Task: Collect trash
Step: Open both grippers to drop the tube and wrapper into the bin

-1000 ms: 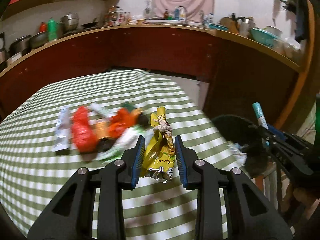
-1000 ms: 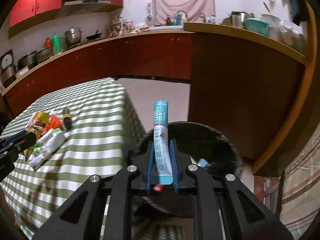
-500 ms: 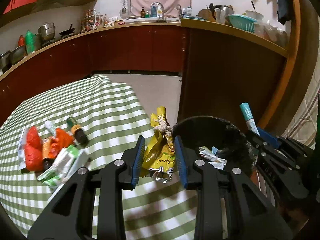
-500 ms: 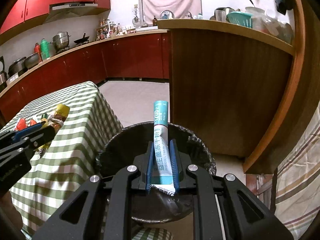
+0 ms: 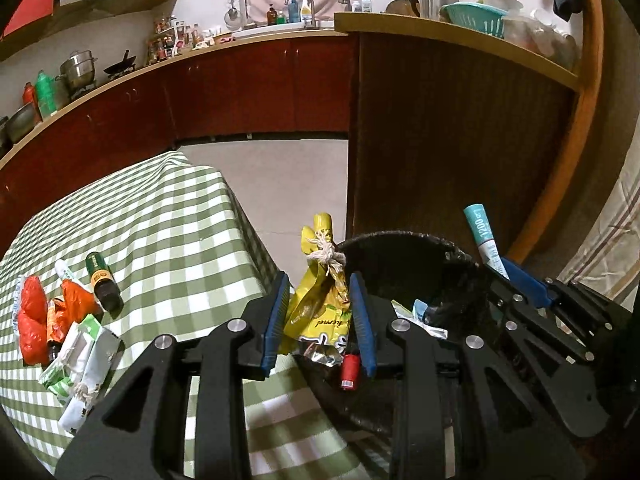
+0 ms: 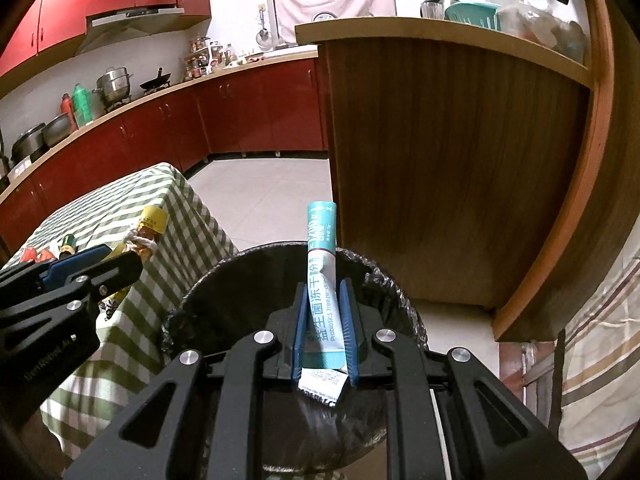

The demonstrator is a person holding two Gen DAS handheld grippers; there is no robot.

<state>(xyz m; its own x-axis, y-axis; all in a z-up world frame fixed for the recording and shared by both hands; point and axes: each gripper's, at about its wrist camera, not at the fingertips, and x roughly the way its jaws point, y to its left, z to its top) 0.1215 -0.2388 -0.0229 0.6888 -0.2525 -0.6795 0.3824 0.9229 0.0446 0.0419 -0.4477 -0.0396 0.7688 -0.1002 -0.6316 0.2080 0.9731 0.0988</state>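
Observation:
My left gripper (image 5: 320, 320) is shut on a yellow snack bag (image 5: 320, 304) tied with string, held at the left rim of the black-lined trash bin (image 5: 404, 240). My right gripper (image 6: 323, 328) is shut on a teal and white sachet (image 6: 322, 280), held upright over the bin (image 6: 200, 292). The sachet (image 5: 482, 236) also shows in the left wrist view, and the yellow bag (image 6: 150, 224) in the right wrist view. Several wrappers and a small red item (image 5: 349, 370) lie inside the bin.
A table with a green checked cloth (image 5: 168, 232) stands left of the bin. On it lie red wrappers (image 5: 30, 320), a small dark bottle (image 5: 102, 280) and white-green packets (image 5: 86, 356). A wooden counter side (image 6: 440, 168) rises behind the bin.
Both grippers have moved right from the table toward the bin. The left one now holds the yellow bag at the bin's rim, and the right one is over the bin.

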